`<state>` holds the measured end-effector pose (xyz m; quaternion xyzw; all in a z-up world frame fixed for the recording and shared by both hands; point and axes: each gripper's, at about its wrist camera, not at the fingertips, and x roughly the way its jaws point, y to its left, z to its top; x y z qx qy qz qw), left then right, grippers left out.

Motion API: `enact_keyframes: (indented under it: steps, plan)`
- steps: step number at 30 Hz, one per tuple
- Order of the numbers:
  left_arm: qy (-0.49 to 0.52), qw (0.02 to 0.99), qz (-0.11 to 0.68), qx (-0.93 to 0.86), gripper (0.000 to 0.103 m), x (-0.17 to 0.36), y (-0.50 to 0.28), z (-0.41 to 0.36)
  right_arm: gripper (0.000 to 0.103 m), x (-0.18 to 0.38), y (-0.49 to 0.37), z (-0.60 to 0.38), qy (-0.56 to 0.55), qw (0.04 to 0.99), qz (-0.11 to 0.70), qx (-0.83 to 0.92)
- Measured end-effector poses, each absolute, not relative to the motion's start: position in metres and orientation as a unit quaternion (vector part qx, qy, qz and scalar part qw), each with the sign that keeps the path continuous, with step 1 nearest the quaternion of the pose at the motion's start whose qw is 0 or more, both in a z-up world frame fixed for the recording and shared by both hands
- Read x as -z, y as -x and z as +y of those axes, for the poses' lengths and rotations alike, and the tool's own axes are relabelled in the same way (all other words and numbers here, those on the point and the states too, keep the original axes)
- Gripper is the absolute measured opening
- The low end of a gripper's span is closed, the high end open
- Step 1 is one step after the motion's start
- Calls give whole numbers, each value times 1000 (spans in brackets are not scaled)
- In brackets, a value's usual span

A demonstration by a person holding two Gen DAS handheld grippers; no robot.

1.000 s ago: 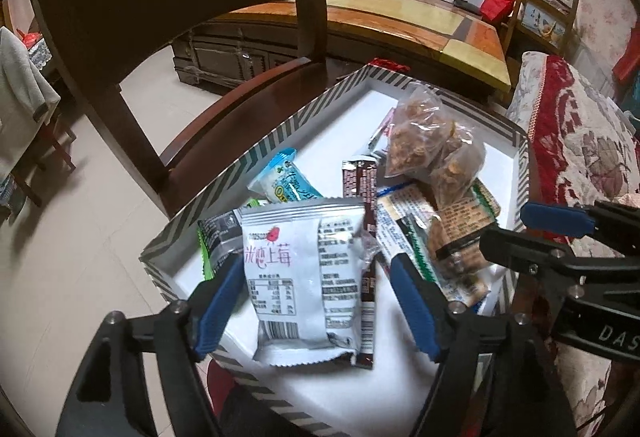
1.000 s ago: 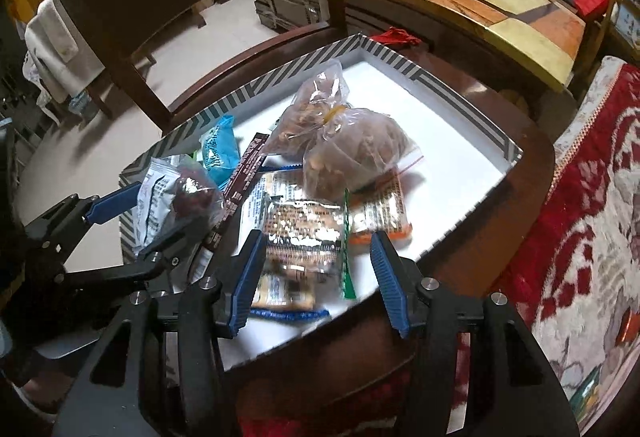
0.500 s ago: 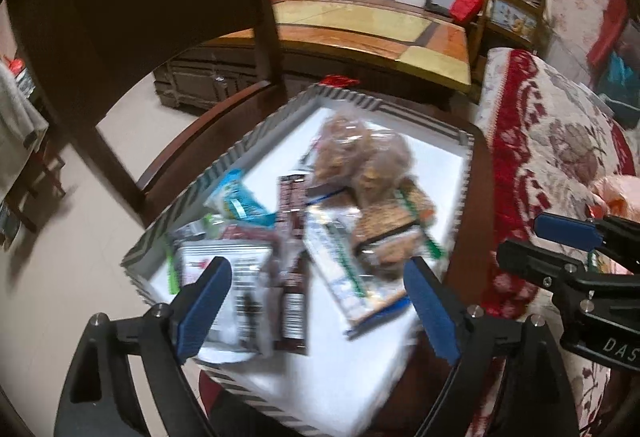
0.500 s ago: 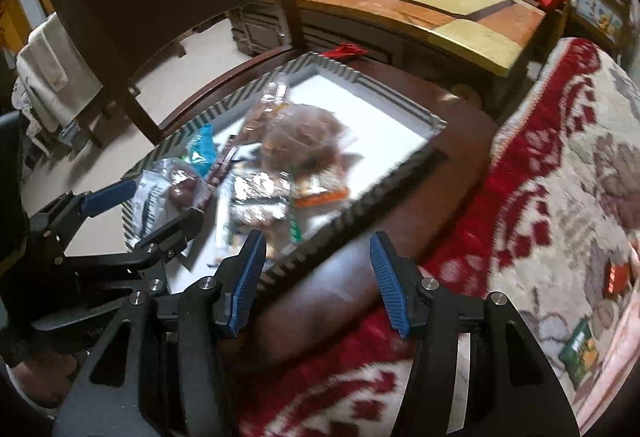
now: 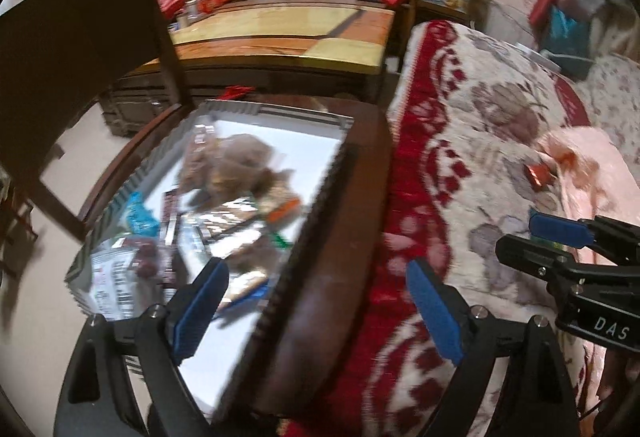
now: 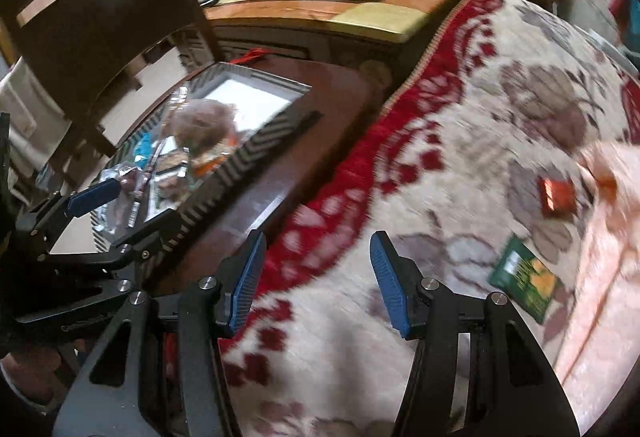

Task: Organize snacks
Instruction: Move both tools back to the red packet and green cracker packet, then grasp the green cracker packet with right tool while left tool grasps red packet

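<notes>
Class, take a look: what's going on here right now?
A person holding a claw in each hand is sorting snacks. The striped tray on the wooden chair already holds a pile of packets. Both the left claw and right claw are open and empty, over the floral blanket, where a green packet and a red packet lie.

Black frames, silver screws, ribbed blue fingers [image 6: 246,279], white "DAS" lettering.
</notes>
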<state>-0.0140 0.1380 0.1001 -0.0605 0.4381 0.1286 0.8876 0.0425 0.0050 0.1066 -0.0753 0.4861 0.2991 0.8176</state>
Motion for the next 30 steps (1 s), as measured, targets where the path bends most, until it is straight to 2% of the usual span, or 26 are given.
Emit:
enact_keyframes:
  steps: [18,30]
  plan:
    - [34,882,468,-38,92,-89,-17,48,54,-78,-42,-138,30,830,520,-199]
    - [19,876,482,-8,92,-81,-41,14,54,-61,-54,-180,8,827,536,-171]
